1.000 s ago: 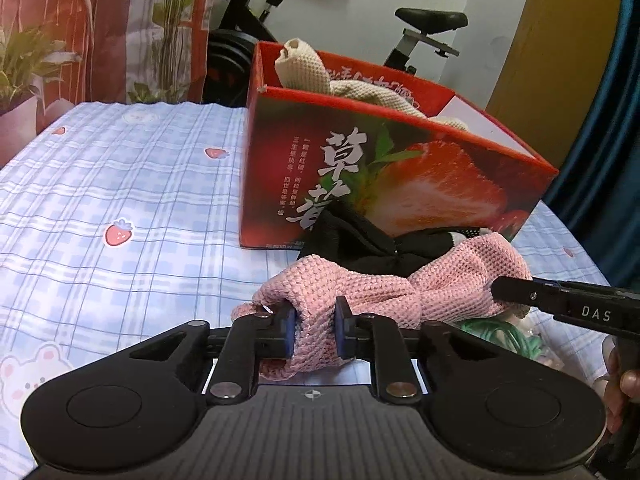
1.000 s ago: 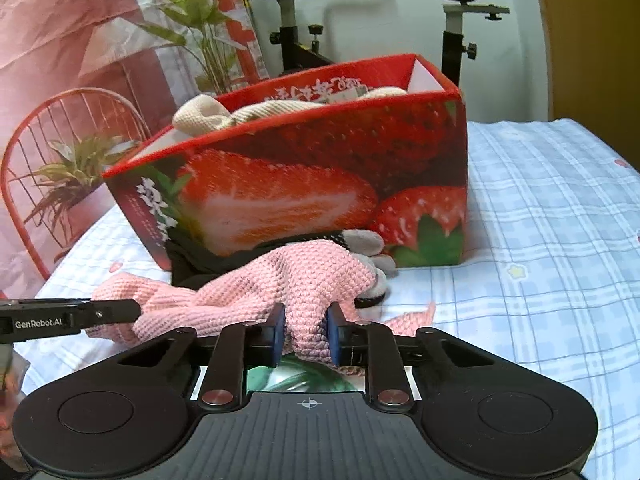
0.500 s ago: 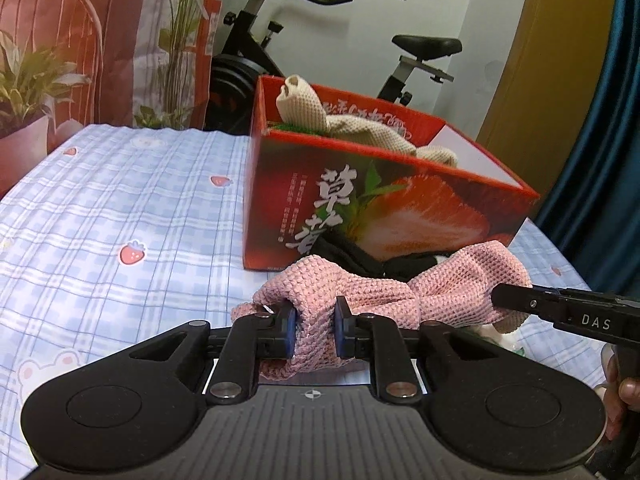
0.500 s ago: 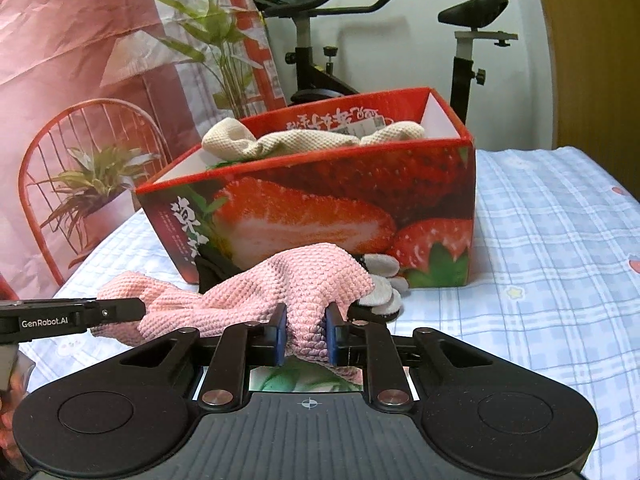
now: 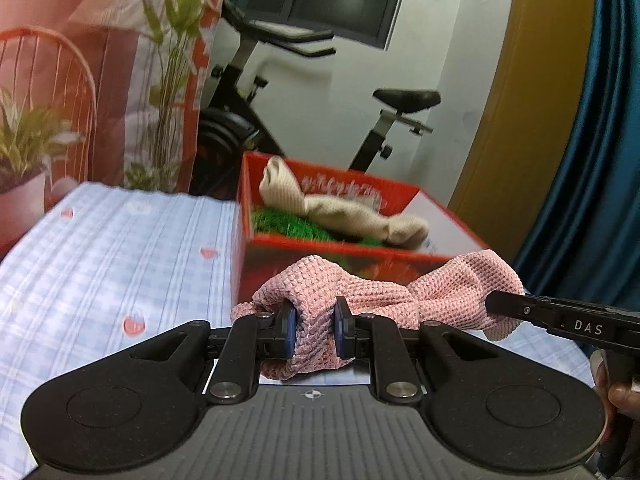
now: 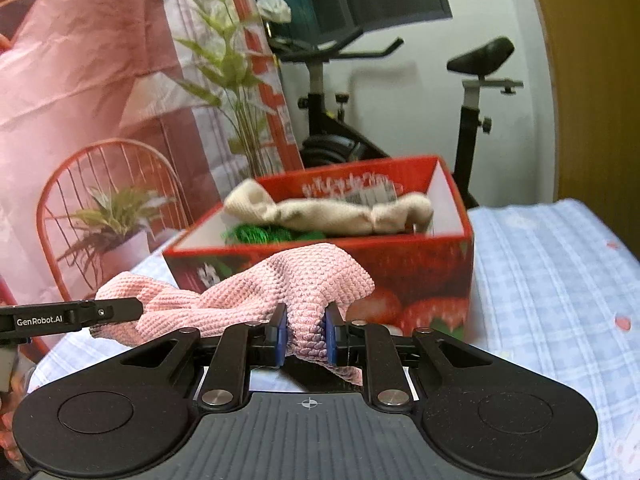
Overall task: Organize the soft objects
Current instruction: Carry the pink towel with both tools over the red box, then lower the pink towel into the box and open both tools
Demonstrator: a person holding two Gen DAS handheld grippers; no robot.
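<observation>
Both my left fingers [image 5: 313, 333] and right fingers [image 6: 303, 338] are clamped near-closed on the pink waffle-knit cloth [image 5: 384, 300], slung just before the red strawberry-print cardboard box [image 6: 436, 276]. Risk: sagging midsection snags the rim.

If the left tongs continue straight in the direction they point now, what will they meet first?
Probably the near wall of the red strawberry-print cardboard box, directly beyond the pink knitted cloth the left tongs grip. Depth is unclear; pointing slightly higher, they might pass over the rim.
</observation>
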